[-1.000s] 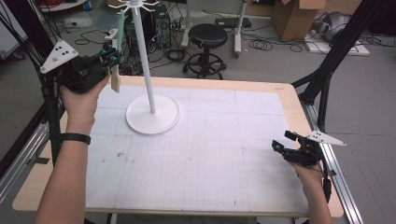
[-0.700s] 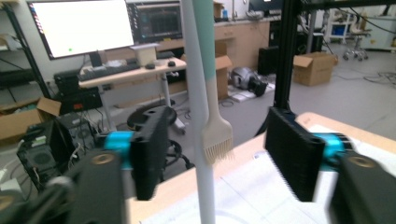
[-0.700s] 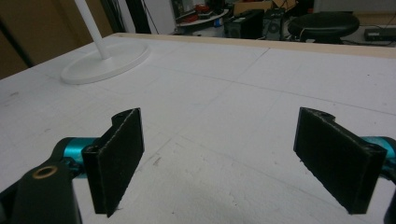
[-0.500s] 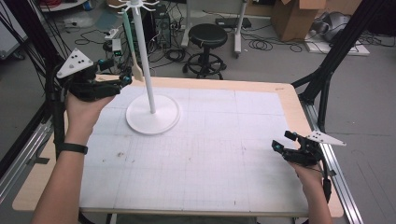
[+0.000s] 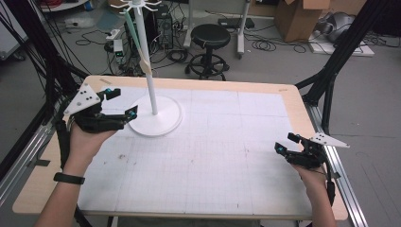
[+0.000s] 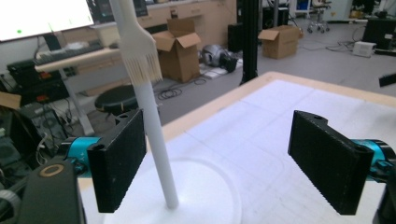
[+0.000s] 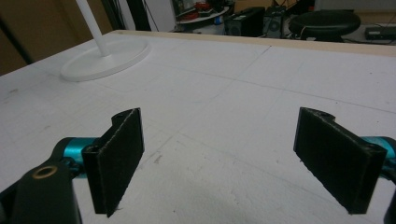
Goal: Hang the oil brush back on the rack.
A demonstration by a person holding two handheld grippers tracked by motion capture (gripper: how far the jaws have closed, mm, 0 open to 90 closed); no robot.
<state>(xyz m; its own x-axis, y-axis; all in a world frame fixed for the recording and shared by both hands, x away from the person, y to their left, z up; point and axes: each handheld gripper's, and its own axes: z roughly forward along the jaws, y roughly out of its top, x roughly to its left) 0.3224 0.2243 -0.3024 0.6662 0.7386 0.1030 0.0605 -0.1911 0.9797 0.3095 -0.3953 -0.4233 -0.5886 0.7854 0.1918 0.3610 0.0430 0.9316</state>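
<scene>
- Brush (image 5: 138, 45) hangs from the stand (image 5: 152, 90), at 11 o'clock on the table (image 5: 283, 94); the hanging looks done.
- Left gripper (image 5: 121, 103) has just been opening; jaws spread, empty, at 9 o'clock of the stand.
- Right gripper (image 5: 285, 143) rests at 4 o'clock, jaws spread, empty.
- Left: likely only withdrawing.

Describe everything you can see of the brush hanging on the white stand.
The brush hangs from a hook at the top of the white stand, slanting down along the pole. It has a long, slim, pale green handle that looks like plastic and a short cream head of fine bristles at the lower end, which lies against the pole. Nothing else touches it: the left gripper, jaws open and empty, sits lower, beside the stand's round base.
</scene>
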